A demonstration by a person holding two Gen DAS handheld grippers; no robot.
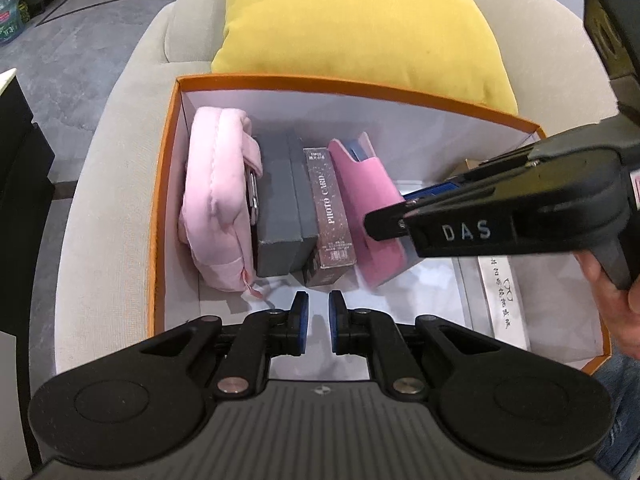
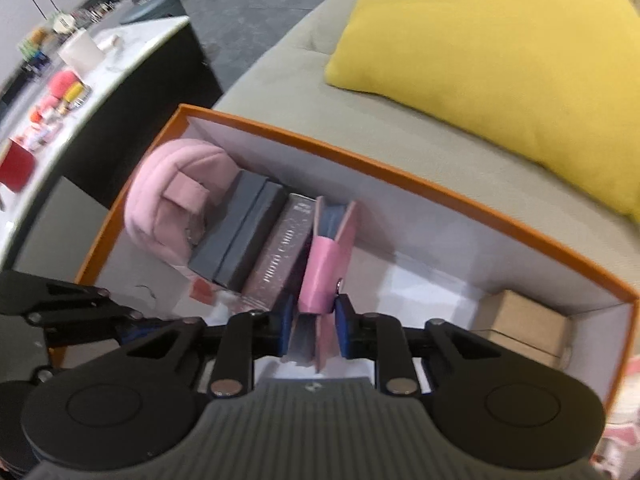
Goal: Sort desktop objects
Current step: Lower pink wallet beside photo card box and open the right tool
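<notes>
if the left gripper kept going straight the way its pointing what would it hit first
Probably the brown PHOTO CARD box, which stands almost dead ahead of the left gripper inside the orange box. Depth is unclear, so it might meet the bare white floor just short of it.

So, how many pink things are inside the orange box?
2: the pink plush pouch stands at the left end of the row, and the pink wallet at its right end, beside the photo card box. Others may be hidden.

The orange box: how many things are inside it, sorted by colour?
Inside the orange box:
Pink: 2, plush pouch, pink wallet
Grey: 1, grey case
Maroon: 1, photo card box
Brown: 1, cardboard box
White: 1, white box
Total: 6
</notes>
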